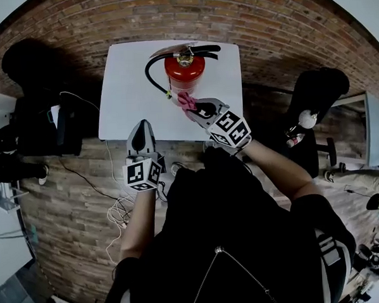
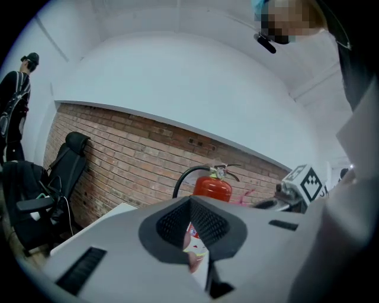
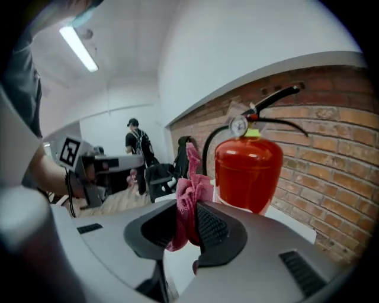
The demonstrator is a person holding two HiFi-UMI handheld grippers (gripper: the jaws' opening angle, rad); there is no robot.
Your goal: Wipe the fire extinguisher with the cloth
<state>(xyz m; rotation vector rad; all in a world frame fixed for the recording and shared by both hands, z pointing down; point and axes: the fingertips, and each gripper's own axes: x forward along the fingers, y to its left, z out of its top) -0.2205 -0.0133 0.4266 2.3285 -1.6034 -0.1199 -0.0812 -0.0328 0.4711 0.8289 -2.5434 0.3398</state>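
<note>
On the white table (image 1: 119,88) stands the red fire extinguisher (image 1: 185,70). The right gripper (image 1: 193,109) pinches the pink cloth (image 1: 185,101) just beside the red tank. The left gripper (image 1: 142,123) hangs over the table's near edge, jaws pressed together, holding nothing.

Red extinguisher (image 1: 184,70) upright, pink cloth (image 1: 186,103) bunched

Office-like room: brick wall (image 2: 136,160), white table (image 1: 129,87), office chairs (image 2: 68,160)
</note>
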